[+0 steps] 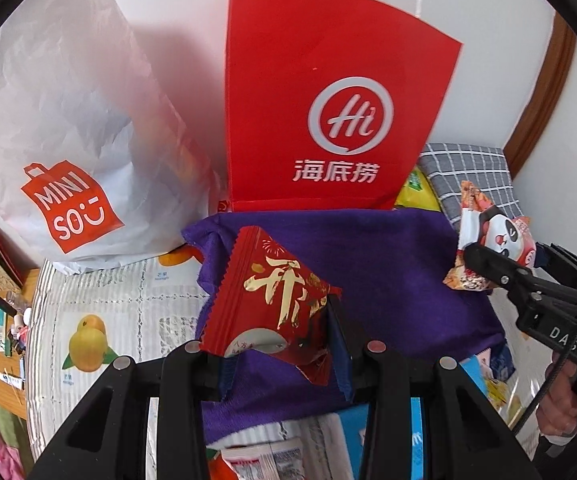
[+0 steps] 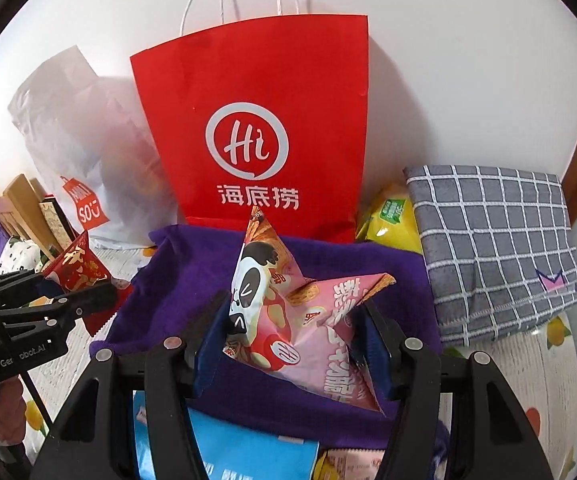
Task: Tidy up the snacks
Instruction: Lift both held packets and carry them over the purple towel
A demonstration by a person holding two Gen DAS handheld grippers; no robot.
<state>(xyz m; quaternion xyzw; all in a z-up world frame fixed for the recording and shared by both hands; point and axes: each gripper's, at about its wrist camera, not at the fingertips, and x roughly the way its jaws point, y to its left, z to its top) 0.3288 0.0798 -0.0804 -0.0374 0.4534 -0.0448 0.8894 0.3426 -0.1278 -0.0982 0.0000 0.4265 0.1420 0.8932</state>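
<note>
- Left wrist: left gripper [image 1: 284, 344] is clamped on a glossy red foil packet [image 1: 276, 300], above the fuzzy purple cloth [image 1: 388, 272], before a stiff red paper bag [image 1: 328, 100].
- Right wrist: right gripper [image 2: 292, 344] pinches a crinkled pink panda packet [image 2: 288, 320] over the same cloth [image 2: 184, 280].

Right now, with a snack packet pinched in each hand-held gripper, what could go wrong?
The red packet sits in the left hand-held gripper only by its lower edge, so it might slip. The pink panda packet looks crumpled in the right hand-held gripper. The tall red paper bag could tip if bumped.
</note>
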